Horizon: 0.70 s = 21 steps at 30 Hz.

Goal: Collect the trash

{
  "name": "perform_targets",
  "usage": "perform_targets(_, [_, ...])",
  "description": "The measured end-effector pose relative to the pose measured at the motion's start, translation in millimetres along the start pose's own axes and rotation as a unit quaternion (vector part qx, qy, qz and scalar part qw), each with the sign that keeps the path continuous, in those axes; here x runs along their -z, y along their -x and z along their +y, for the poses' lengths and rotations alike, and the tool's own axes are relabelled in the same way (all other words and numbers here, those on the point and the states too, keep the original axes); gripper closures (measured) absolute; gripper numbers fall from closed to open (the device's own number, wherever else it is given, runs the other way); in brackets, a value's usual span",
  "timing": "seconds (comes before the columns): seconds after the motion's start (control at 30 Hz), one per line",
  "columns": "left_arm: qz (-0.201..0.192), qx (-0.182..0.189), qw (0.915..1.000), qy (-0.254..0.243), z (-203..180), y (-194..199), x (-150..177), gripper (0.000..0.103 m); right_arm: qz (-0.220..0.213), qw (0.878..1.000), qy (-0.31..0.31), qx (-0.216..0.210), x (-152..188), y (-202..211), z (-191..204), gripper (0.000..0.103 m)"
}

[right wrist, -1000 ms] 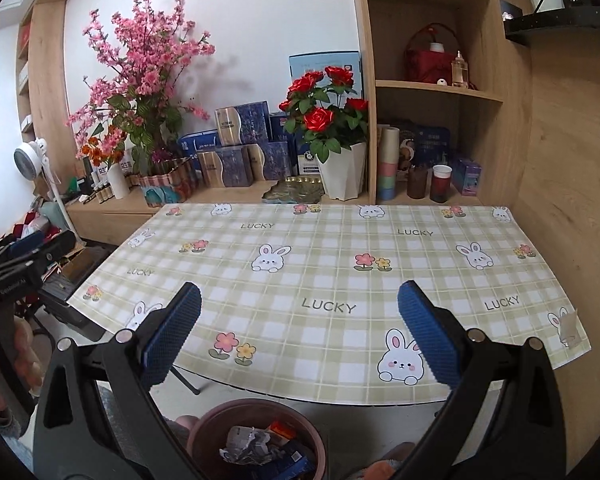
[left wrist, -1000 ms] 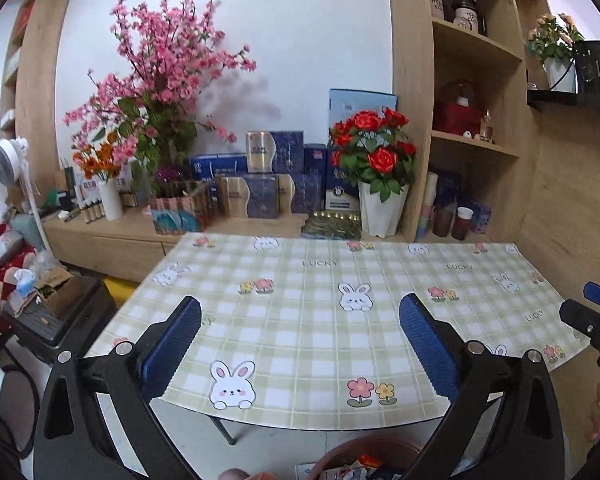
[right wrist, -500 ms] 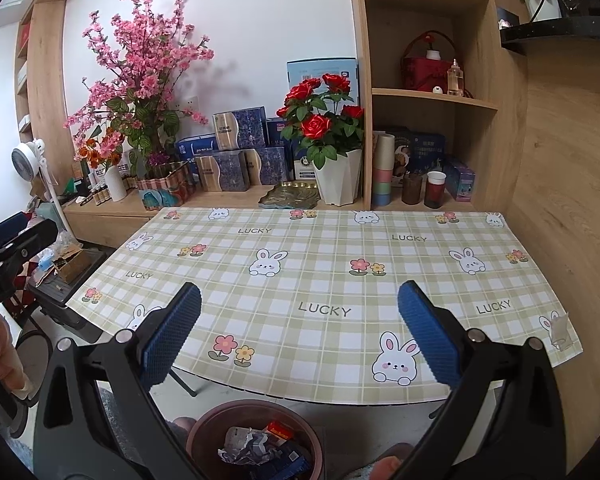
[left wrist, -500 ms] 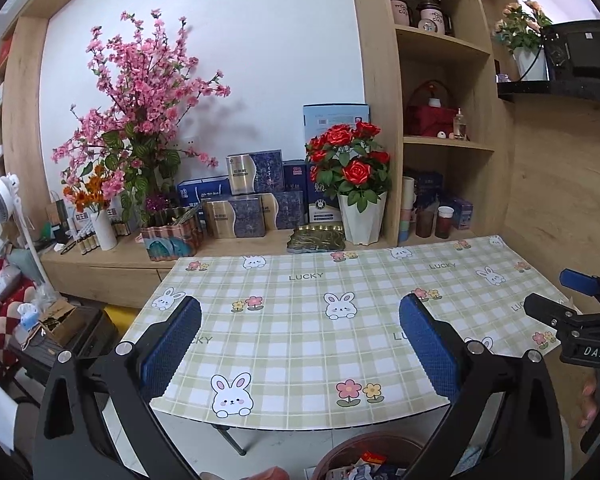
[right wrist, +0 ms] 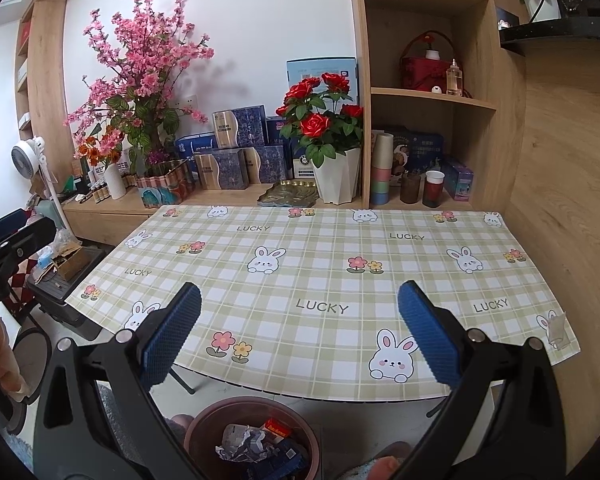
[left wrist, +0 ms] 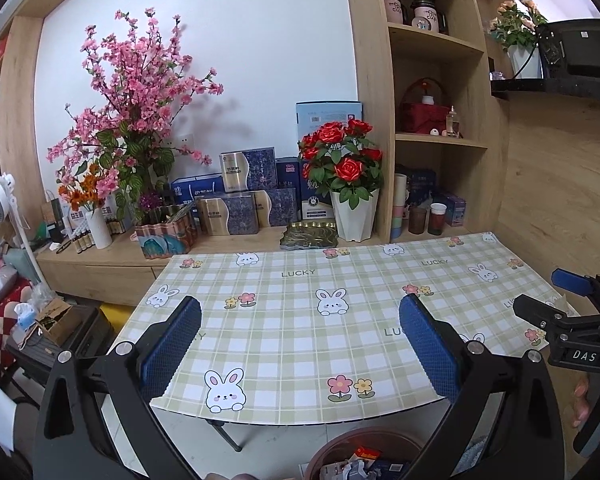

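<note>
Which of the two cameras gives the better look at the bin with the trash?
The right wrist view: the brown bin shows most of its rim and the crumpled trash inside. The left wrist view catches only its far edge.

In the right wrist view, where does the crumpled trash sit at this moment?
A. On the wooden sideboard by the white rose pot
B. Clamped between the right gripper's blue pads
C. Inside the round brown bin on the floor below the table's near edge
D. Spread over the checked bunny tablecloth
C: the crumpled wrappers lie inside the round brown bin below the table edge, while the right gripper is open with nothing between its pads.
</note>
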<state>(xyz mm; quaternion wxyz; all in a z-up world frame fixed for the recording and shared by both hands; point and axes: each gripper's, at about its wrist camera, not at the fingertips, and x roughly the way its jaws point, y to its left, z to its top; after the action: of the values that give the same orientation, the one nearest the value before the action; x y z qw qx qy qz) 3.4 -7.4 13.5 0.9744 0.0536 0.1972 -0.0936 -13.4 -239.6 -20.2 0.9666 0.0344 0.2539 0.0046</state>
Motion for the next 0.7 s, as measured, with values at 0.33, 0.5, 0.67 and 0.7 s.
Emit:
perform_targets(0.33, [-0.002, -0.006, 1.0000, 0.003, 5.2, 3.6, 1.4, 0.006, -0.004, 1.000, 0.004, 0.004, -1.9, 1.4, 0.7, 0.006])
perform_targets(0.5, [-0.004, -0.013, 0.9999, -0.002, 6.3, 5.5, 2.0, 0.006, -0.004, 1.000, 0.006, 0.005, -3.0, 2.3, 1.0, 0.006])
perform_targets(0.67, [-0.006, -0.019, 0.9998, -0.004, 9.6, 6.9, 2.4, 0.006, -0.009, 1.000, 0.012, 0.011, -5.9, 3.8, -1.9, 0.006])
perform_targets(0.7, [-0.006, -0.020, 0.9998, -0.004, 10.5, 6.7, 2.0, 0.006, -0.010, 1.000, 0.013, 0.012, -6.8, 4.4, -1.9, 0.006])
